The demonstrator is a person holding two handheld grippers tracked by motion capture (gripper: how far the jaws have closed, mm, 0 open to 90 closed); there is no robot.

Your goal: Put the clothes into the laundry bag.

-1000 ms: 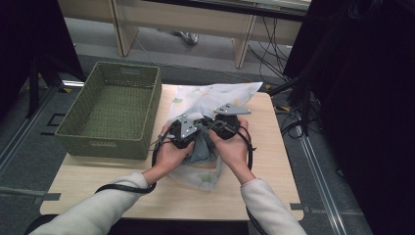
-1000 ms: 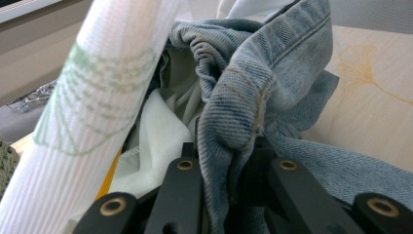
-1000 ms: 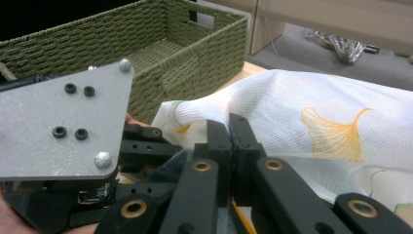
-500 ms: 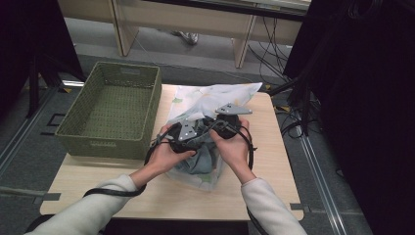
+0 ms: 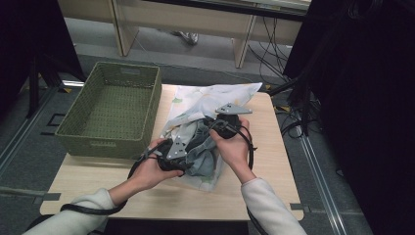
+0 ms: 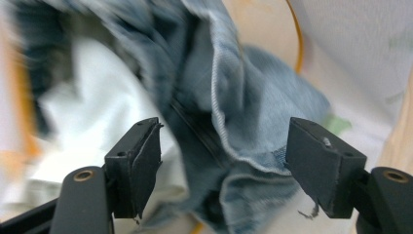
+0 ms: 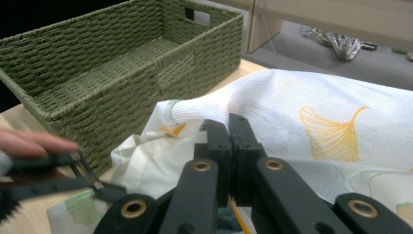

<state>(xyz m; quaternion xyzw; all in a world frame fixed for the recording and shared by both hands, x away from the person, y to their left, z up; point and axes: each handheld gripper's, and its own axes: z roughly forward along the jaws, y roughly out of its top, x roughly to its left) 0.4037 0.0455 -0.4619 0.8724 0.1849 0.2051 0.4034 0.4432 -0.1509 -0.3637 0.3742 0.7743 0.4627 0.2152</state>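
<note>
A white mesh bag (image 5: 208, 97) printed with yellow and green leaves lies on the wooden table (image 5: 147, 196). Blue denim cloth (image 5: 201, 152) bulges out of its near end. In the right gripper view my right gripper (image 7: 229, 129) is shut on the bag's white edge (image 7: 302, 97); in the high view it (image 5: 221, 123) holds that edge up above the denim. My left gripper (image 6: 224, 146) is open, its jaws wide on either side of a denim fold (image 6: 253, 97) without pinching it. In the high view it (image 5: 188, 149) sits at the bag's near left side.
An empty green woven basket (image 5: 73, 139) stands on the left part of the table, close to the bag; its wall (image 7: 122, 63) fills the left of the right gripper view. Black cables trail from both grippers over the near edge. Bare table lies in front.
My left gripper has drawn back toward the near left, and more denim now shows at the bag's mouth. The right gripper has kept its hold on the bag's edge.
</note>
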